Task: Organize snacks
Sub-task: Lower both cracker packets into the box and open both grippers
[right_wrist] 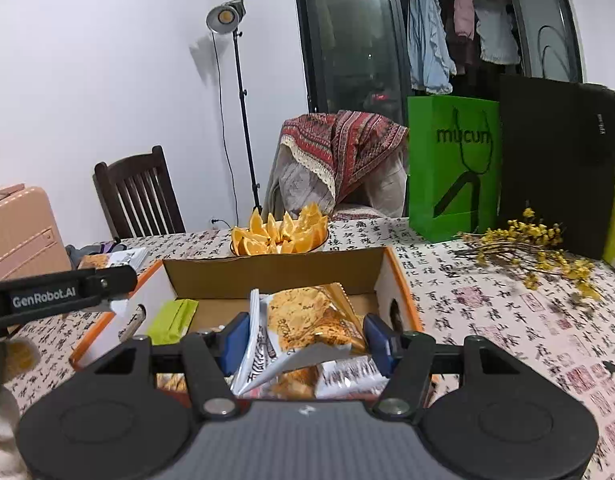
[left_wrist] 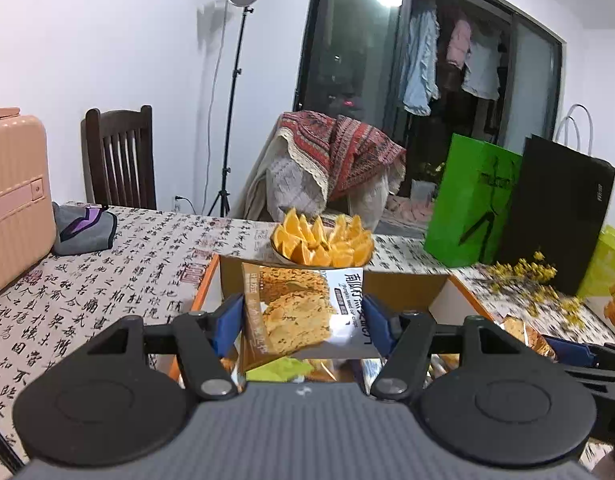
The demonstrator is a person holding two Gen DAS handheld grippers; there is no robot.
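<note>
My left gripper [left_wrist: 303, 326] is shut on a cracker snack packet [left_wrist: 299, 312] and holds it above the open cardboard box [left_wrist: 403, 284]. My right gripper [right_wrist: 305, 340] is shut on a crumpled cracker snack packet [right_wrist: 307, 324] over the same box [right_wrist: 275, 272]. Inside the box lie a lime green packet [right_wrist: 173, 318] and more snack packets [right_wrist: 347, 376]. The left gripper's arm [right_wrist: 59, 292] shows at the left of the right wrist view with its packet [right_wrist: 115, 258].
A bowl of orange wedges [right_wrist: 279, 234] stands just behind the box. A green paper bag [right_wrist: 453, 168] and a black bag [right_wrist: 555, 168] stand at the back right, with dried yellow flowers [right_wrist: 535, 248] before them. A pink suitcase [left_wrist: 15, 200] and grey pouch [left_wrist: 85, 230] are left.
</note>
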